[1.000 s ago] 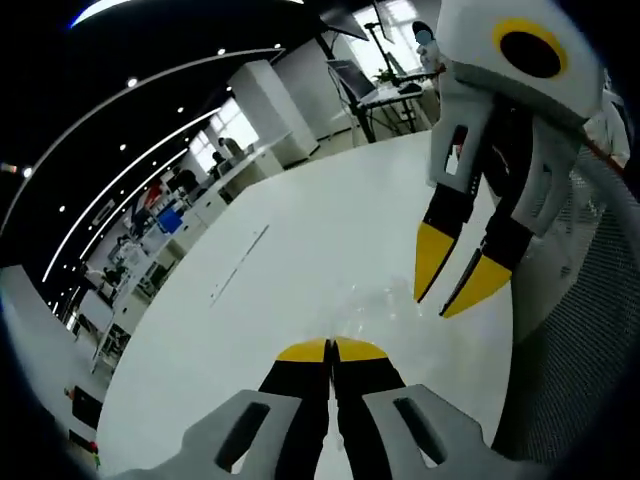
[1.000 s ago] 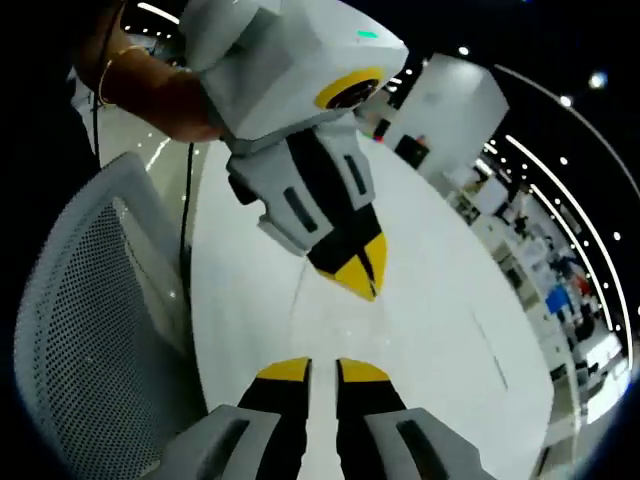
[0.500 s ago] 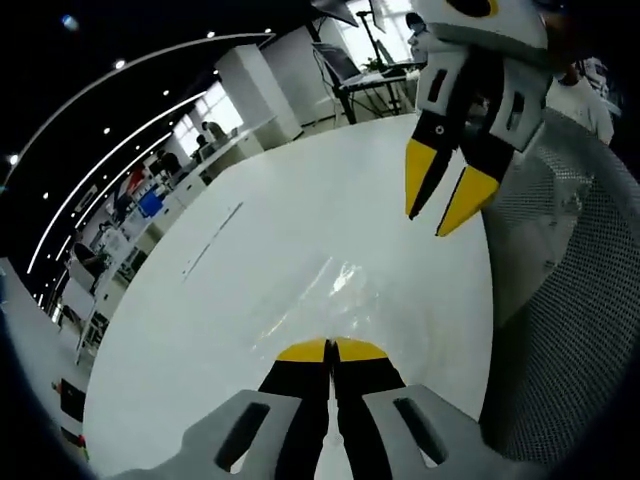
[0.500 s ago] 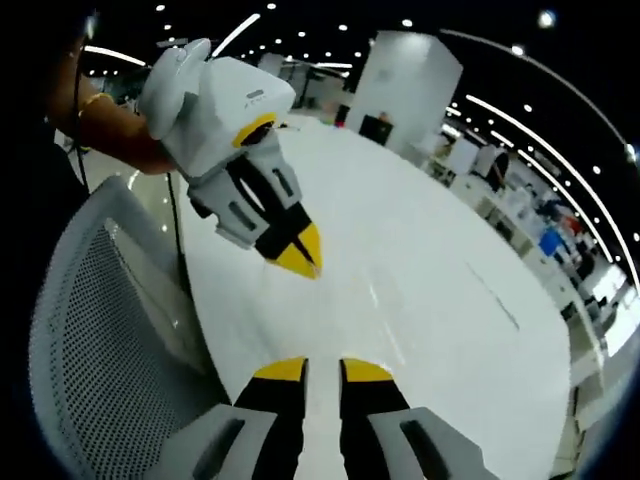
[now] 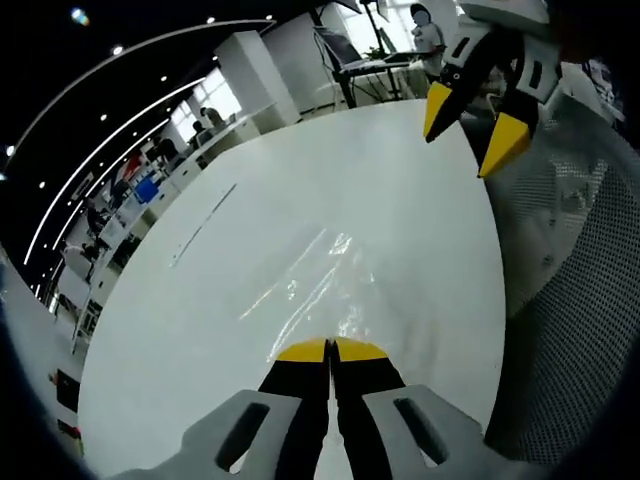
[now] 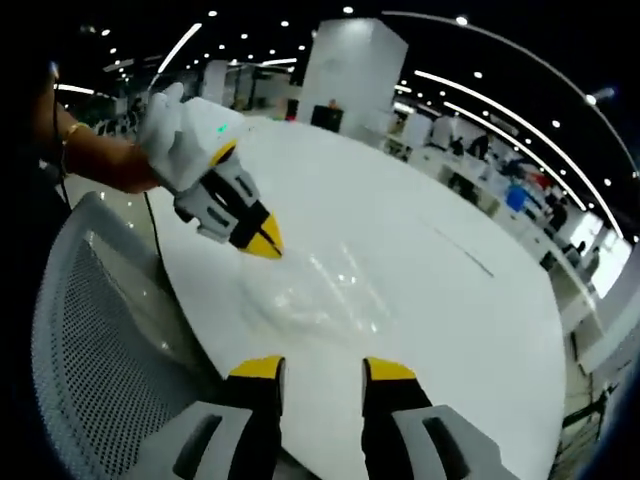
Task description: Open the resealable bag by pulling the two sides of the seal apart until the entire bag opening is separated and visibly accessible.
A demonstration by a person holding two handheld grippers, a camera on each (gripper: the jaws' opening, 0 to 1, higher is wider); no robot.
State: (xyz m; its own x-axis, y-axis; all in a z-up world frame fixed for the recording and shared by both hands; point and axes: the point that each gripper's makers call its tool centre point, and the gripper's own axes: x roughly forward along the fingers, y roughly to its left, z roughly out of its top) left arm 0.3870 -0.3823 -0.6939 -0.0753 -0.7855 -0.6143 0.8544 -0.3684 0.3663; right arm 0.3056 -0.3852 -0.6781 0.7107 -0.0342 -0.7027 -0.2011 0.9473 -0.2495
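Left gripper [image 5: 330, 348], yellow-tipped black jaws pressed together, is pinching one edge of the clear, crinkled plastic resealable bag [image 5: 320, 275] lying on the glossy white round table [image 5: 200, 300]; the right gripper view confirms it, left gripper [image 6: 262, 241] clamped at the bag's [image 6: 315, 290] near-left corner. Change since a second ago: the right gripper [image 5: 478, 125] was hanging close over the bag beside the left one, now it has backed well away toward the table's far edge, its jaws spread and holding nothing; in its own view the right gripper [image 6: 320, 366] has a wider gap than before. The bag also reads more stretched out flat across the table. Judgement: that looks like a release and retreat, so either the seal has been parted or the right side let go early; I can't tell from these frames whether the mouth is actually open, the film is too transparent. Bag contents: nothing visible inside. Grey mesh chair back [image 6: 90, 330] sits just beside the table edge.
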